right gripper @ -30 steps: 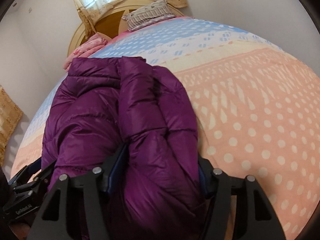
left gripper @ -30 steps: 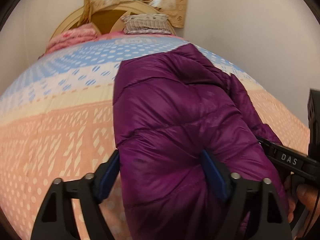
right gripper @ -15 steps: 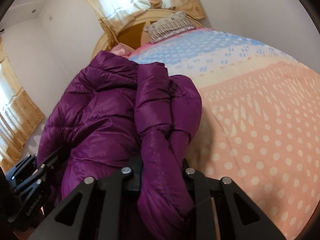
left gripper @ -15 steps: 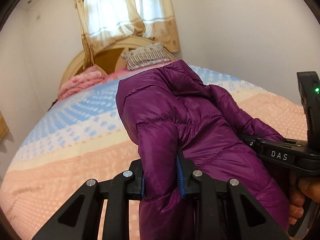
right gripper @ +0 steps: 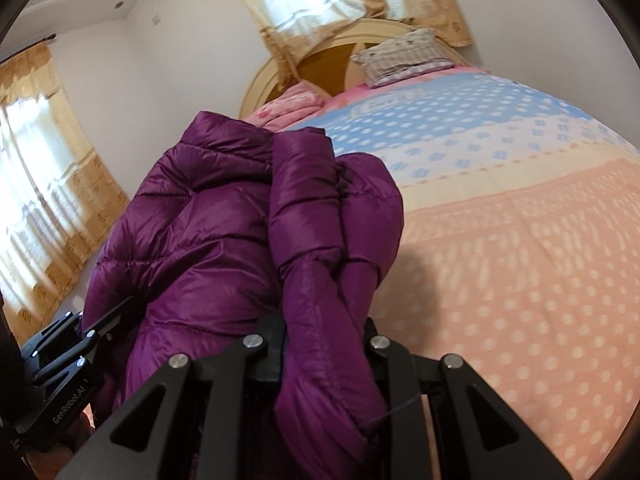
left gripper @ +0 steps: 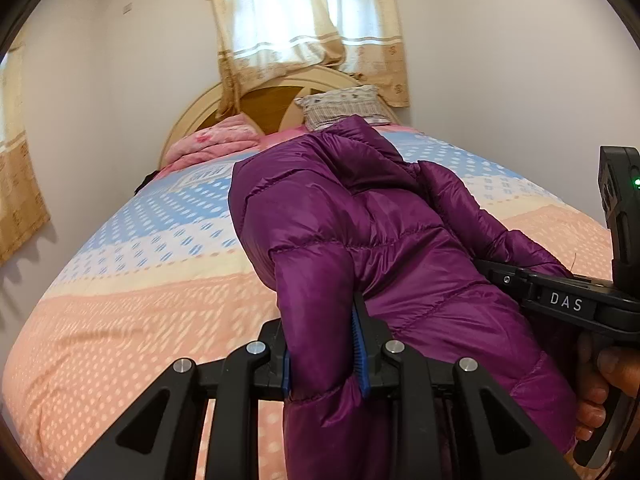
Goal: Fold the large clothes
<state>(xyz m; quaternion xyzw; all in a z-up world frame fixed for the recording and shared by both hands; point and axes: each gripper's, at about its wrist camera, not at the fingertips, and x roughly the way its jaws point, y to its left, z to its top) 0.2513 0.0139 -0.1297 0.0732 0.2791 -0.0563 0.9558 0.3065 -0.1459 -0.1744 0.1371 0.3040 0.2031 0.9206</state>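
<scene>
Both grippers — left gripper (left gripper: 322,346) and right gripper (right gripper: 324,344) — pinch the near hem of the puffy purple quilted jacket (left gripper: 360,240), probably to fold it toward the far pillow end of the dotted bedspread (left gripper: 120,280).

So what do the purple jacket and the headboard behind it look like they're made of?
Purple jacket: looks like thin nylon or polyester shell, slightly glossy, with stitched puffy quilting that suggests down or synthetic fill. Both tongs, left and right, pinch it.

Headboard: seems wood, a darker brown panel inside a cream painted arched frame, smooth finish.
</scene>
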